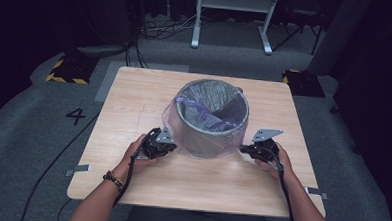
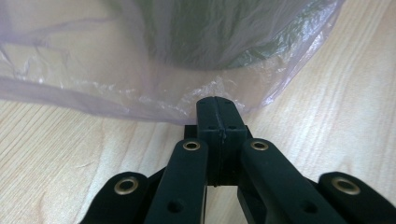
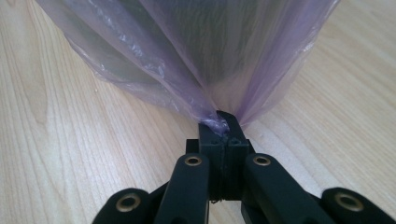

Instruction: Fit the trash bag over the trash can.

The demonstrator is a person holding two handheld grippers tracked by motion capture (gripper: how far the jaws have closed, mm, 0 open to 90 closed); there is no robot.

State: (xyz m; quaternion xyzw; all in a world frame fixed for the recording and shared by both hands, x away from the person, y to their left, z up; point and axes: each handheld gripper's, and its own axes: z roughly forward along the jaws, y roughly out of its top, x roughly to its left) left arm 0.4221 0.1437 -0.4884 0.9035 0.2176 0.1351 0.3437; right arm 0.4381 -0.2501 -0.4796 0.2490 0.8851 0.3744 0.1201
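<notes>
I am working in what looks like a lab or recording studio; black curtains (image 1: 32, 23) close it in at left and right; grey carpet (image 1: 27, 148) bears a taped number 4 (image 1: 76, 116); cables (image 1: 162, 26) trail at the far side beside a white frame stand (image 1: 233, 17); the wooden table (image 1: 134, 98) stands alone.
</notes>
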